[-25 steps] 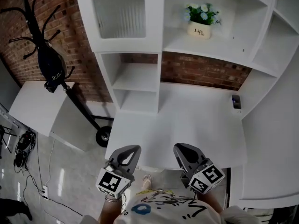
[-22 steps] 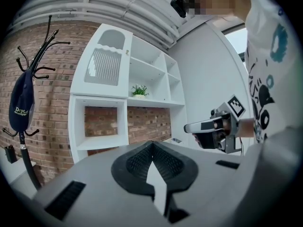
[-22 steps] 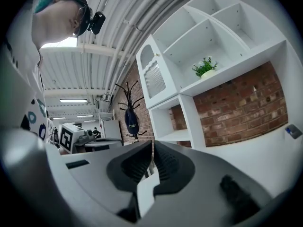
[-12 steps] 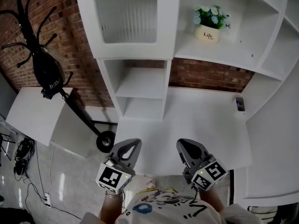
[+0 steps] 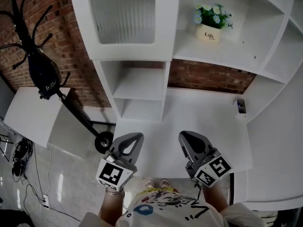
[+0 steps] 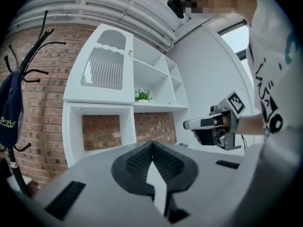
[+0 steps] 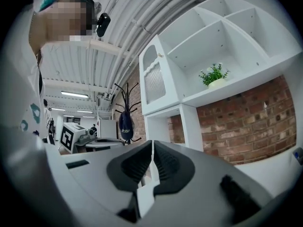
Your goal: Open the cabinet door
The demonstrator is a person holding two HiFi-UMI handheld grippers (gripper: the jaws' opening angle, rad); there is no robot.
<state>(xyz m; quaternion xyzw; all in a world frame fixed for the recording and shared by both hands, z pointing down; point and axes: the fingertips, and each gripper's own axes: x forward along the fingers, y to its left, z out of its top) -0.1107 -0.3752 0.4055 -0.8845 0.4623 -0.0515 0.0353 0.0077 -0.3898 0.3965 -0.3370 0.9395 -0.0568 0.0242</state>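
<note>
Head view: the white cabinet door with a ribbed-glass panel [image 5: 125,18] stands closed at the upper left of the white shelf unit [image 5: 142,84], its top cut off by the frame. The left gripper [image 5: 134,140] and right gripper [image 5: 186,138] hang over the near edge of the white desk [image 5: 199,112], well apart from the door.

Left gripper view: the black ridged pads are pressed together with nothing between them. The door [image 6: 105,70] shows an arched top, and its handle is too small to make out.

Right gripper view: the jaws are likewise closed and empty. The door [image 7: 155,82] stands left of centre.
</note>
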